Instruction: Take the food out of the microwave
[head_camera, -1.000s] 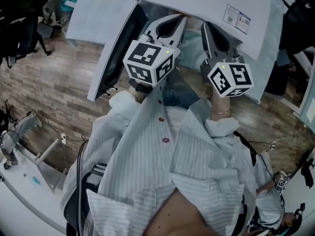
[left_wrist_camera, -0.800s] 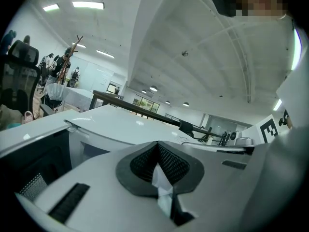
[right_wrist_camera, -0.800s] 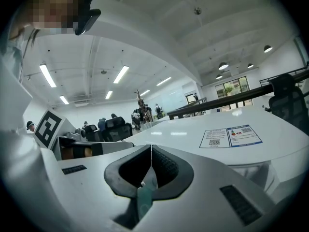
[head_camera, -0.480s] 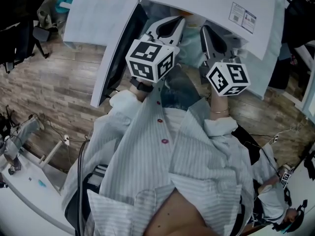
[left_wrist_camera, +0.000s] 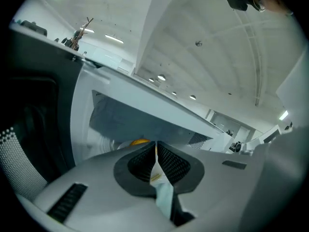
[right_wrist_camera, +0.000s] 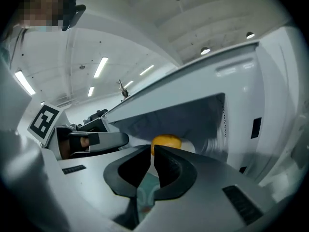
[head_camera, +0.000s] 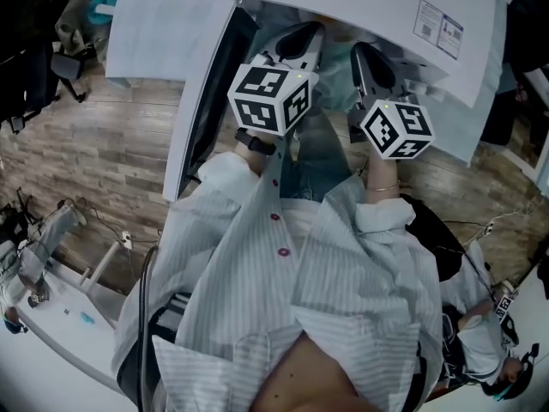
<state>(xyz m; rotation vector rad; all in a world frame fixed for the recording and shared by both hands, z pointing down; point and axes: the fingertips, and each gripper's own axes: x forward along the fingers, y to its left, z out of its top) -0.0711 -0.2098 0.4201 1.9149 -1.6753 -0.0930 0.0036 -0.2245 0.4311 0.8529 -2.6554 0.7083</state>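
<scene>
Drawing white plate (right_wrist_camera: pixel 191 147) level and straight out of open microwave (head_camera: pixel 360 7) at top of head view, with left gripper (left_wrist_camera: pixel 155 146) and right gripper (right_wrist_camera: pixel 152 152) each pinched narrow on near rim, matching pace on both sides against tipping yellow food (right_wrist_camera: pixel 166 142) seated just beyond jaw tips.

The microwave (head_camera: pixel 360 7) is white, its food (right_wrist_camera: pixel 166 142) orange-yellow. The shirt (head_camera: pixel 343 273) is pale, finely striped; the floor (head_camera: pixel 86 144) shows grey-brown wood grain.
</scene>
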